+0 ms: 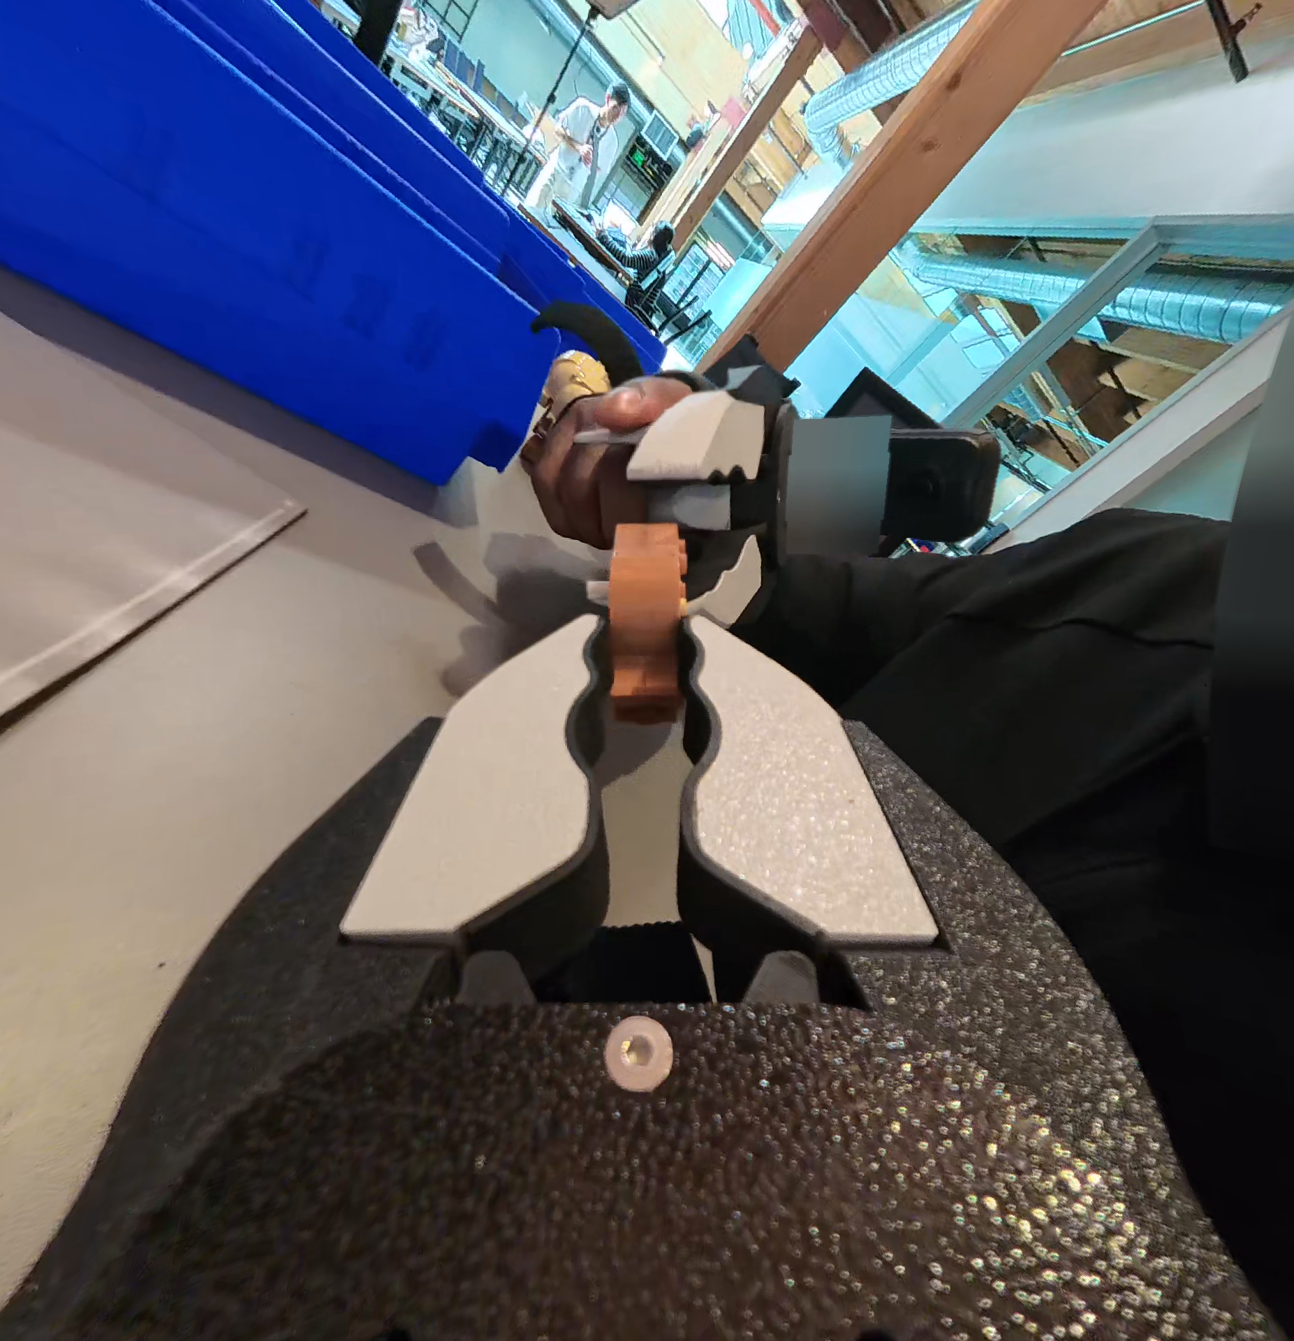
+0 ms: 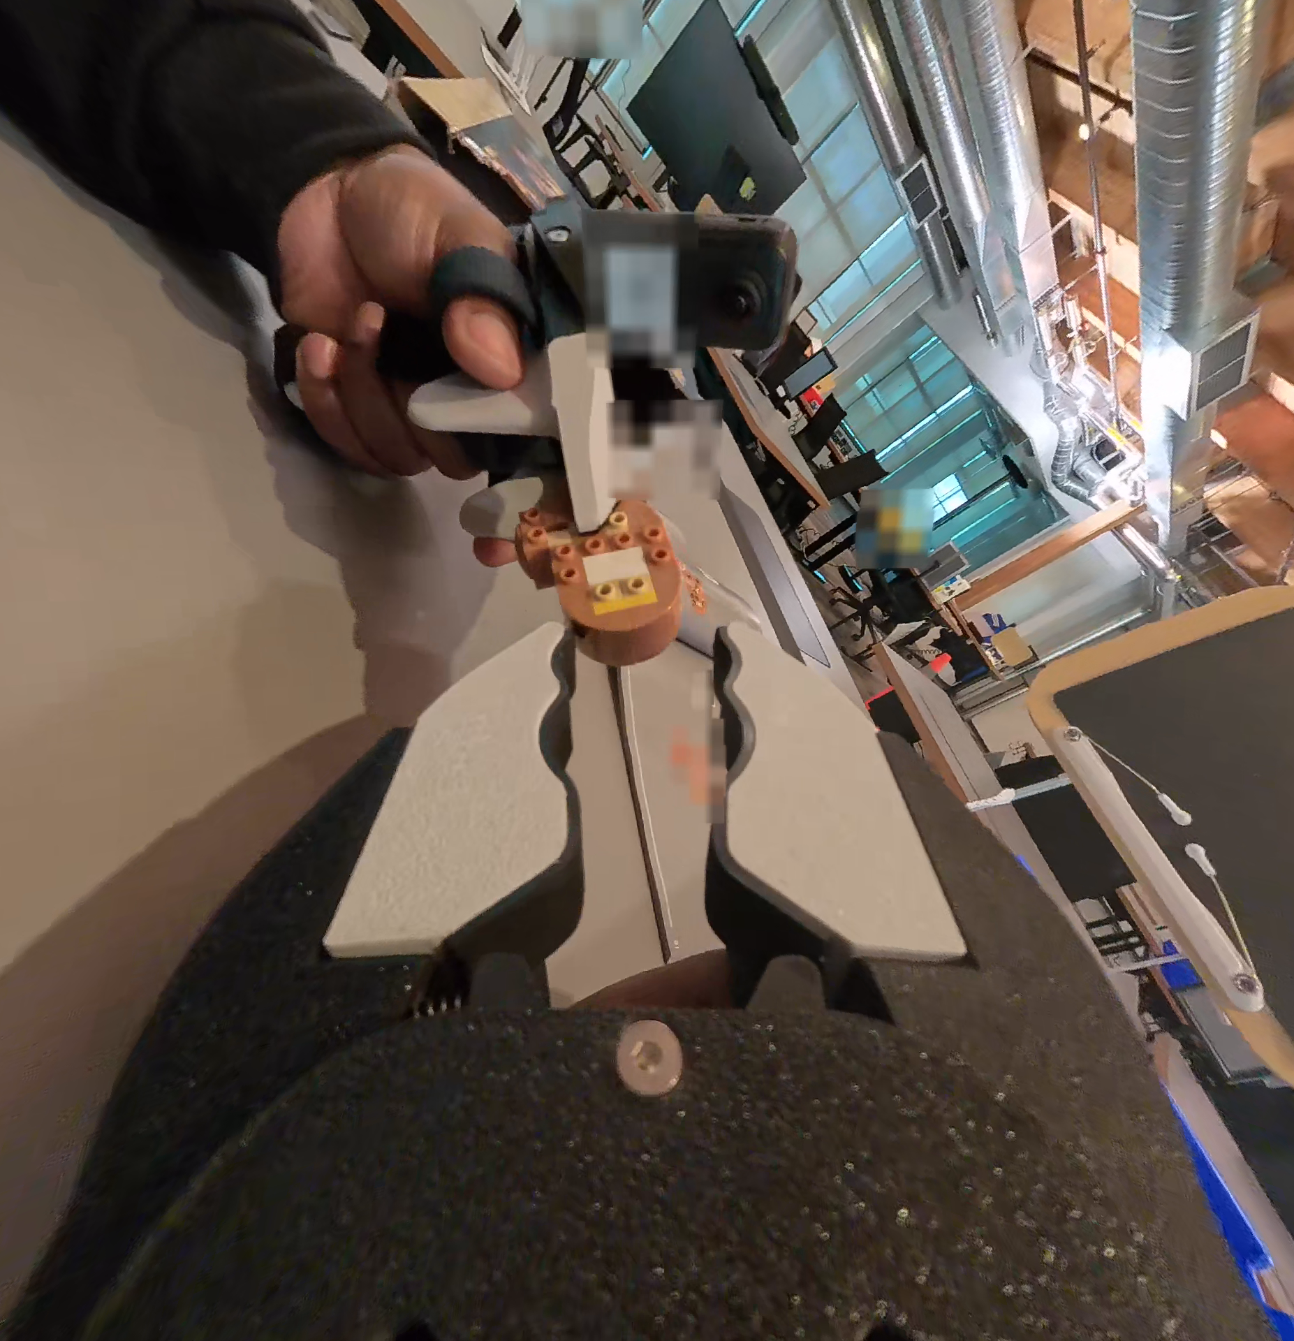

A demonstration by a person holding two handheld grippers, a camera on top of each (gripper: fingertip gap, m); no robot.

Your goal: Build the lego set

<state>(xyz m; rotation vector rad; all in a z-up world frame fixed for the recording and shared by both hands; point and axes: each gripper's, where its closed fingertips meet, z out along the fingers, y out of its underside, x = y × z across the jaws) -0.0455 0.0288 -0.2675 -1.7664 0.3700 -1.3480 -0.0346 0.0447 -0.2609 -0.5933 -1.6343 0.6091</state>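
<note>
The left gripper [image 1: 642,653] is clamped on a brown brick-built piece [image 1: 640,617], a rounded, flat-sided block held on edge, with both grey fingers [image 1: 528,740] pressing on its two faces. The piece is up off the grey bench [image 1: 194,726], in the air between the two grippers. From the right wrist view the same piece [image 2: 615,580] shows its studded face — brown studs, a white tile and a small tan and yellow brick set into it — and one finger of the left gripper [image 2: 582,472] comes down onto its far end.

The right gripper [image 2: 644,653] stands with its jaws apart. Its left finger [image 2: 484,740] sits right at the near rim of the brown piece, while the right finger [image 2: 796,762] is clear of it with a gap showing, so it does not hold the piece. In the left wrist view the right gripper [image 1: 691,464] appears just beyond the piece, gripped by a hand [image 1: 586,479] with a black strap over it.

The other hand [image 2: 382,305], in a black sleeve [image 2: 158,109], holds the left gripper's handle. Blue bins [image 1: 230,218] stand on the bench behind — a pale flat sheet [image 1: 85,566] lies near them.
</note>
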